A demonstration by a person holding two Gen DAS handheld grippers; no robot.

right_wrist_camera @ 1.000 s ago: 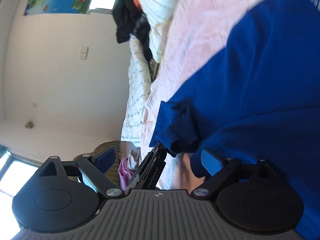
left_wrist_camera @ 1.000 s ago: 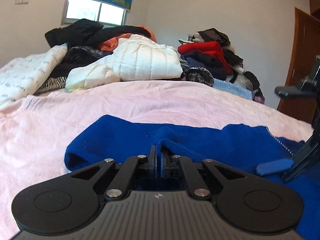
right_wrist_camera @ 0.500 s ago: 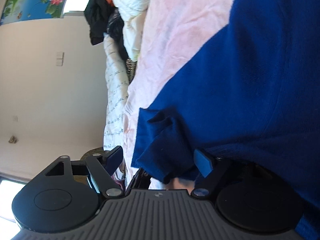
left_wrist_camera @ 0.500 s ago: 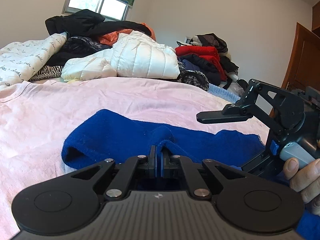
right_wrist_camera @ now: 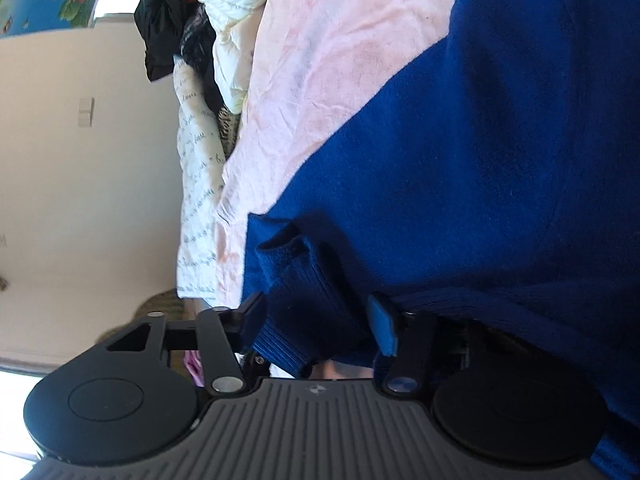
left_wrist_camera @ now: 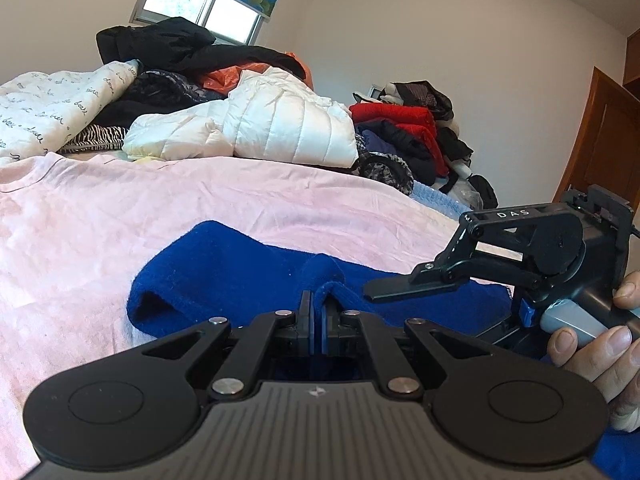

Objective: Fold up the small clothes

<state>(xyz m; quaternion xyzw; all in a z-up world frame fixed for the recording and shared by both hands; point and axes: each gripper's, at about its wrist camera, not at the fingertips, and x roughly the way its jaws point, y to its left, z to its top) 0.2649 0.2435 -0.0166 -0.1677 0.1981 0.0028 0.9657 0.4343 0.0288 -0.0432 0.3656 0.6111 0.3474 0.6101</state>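
A blue knit sweater [left_wrist_camera: 224,272] lies on the pink bed sheet [left_wrist_camera: 200,208]. My left gripper [left_wrist_camera: 316,304] is shut on a raised fold at its near edge. In the right wrist view the sweater [right_wrist_camera: 480,160] fills the right half. My right gripper [right_wrist_camera: 316,320] has the bunched ribbed hem [right_wrist_camera: 292,332] between its jaws, which are closing, and the blue pad [right_wrist_camera: 382,324] still shows its face. In the left wrist view a person's hand [left_wrist_camera: 592,344] holds that gripper at the right, its upper finger [left_wrist_camera: 400,286] lying over the cloth and the lower one hidden.
Clothes are heaped at the far side of the bed: a white puffer jacket [left_wrist_camera: 280,128], a black coat [left_wrist_camera: 168,40] and red garments [left_wrist_camera: 400,116]. A white quilt with lettering [left_wrist_camera: 48,108] lies at the left. A wooden door [left_wrist_camera: 600,152] stands at the right.
The right gripper has come in along the sweater's edge toward the left gripper, and its jaws have narrowed around the ribbed hem. The left gripper stays shut on its fold.
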